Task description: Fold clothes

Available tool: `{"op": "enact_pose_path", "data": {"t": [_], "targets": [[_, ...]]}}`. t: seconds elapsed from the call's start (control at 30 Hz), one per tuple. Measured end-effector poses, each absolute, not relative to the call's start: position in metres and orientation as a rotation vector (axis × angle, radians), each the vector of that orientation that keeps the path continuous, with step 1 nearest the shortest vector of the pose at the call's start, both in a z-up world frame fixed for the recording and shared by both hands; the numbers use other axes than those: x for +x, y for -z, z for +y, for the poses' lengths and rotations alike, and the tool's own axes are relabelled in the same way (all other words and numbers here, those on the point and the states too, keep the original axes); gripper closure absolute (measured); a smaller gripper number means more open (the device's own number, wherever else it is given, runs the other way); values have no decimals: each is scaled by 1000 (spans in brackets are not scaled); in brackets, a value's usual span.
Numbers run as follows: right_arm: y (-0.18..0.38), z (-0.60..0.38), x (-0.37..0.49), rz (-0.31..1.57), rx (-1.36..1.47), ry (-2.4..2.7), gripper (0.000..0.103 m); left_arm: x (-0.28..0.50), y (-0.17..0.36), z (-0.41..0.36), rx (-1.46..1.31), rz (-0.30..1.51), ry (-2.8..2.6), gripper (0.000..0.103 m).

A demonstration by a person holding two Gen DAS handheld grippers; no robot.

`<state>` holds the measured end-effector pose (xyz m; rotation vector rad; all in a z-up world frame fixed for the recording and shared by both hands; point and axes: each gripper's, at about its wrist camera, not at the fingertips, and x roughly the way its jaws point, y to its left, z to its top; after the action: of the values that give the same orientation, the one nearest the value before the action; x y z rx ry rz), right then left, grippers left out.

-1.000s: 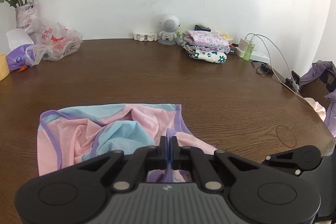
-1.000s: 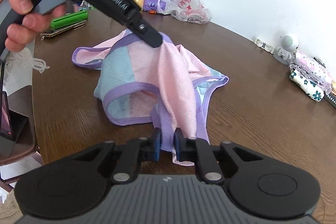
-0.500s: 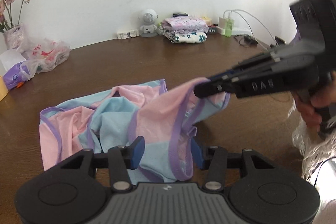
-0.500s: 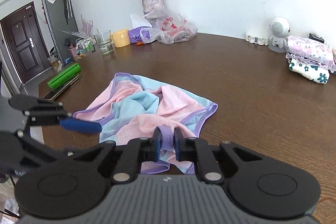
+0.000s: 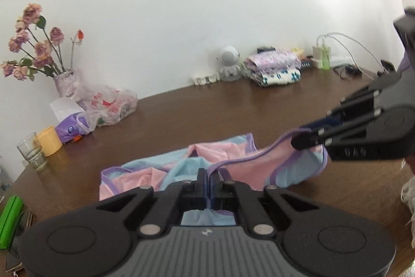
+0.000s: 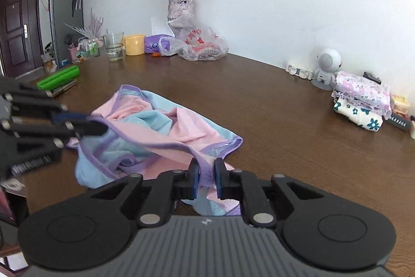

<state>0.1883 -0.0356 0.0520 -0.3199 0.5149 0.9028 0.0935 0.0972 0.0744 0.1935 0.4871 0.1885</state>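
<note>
My left tool (image 5: 208,177) has just clamped the purple trim; right tool (image 6: 206,171) still grips the pink-and-blue garment (image 6: 160,131) — both edges held, ready to spread it over the table (image 6: 285,121).

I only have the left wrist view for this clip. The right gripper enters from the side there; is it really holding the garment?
Observer: Yes; the right wrist view shows the right gripper with the purple hem of the garment bunched between its jaws.
Operator: What's in the room off to the left?
Observer: A dark door stands there.
Operator: How does the left gripper look from that side?
Observer: The left gripper pinches the purple edge, fabric draping down from it.
</note>
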Motion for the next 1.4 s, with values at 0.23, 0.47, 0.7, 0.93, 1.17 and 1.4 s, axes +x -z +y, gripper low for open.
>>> {"op": "enact_pose_path", "data": {"t": [0.23,0.47,0.7,0.93,1.17,1.4], "targets": [[-34,-26,194,500,-368,-815,89,71,-111,88,206,331,-233,102],[-33,-31,209,539,-242,-817,90,61,-107,87,225,360,-242,102],[-36,-38,208,525,-245,-800,88,59,-86,106,201,415,-313,102],[-44,-41,190,485,-315,-929,70,65,-83,123,130,452,-313,102],[-42,-40,186,523,-342,-910,67,77,-83,135,94,470,-306,102],[-32,-23,168,525,-406,-989,83,77,-80,131,88,472,-268,102]]}}
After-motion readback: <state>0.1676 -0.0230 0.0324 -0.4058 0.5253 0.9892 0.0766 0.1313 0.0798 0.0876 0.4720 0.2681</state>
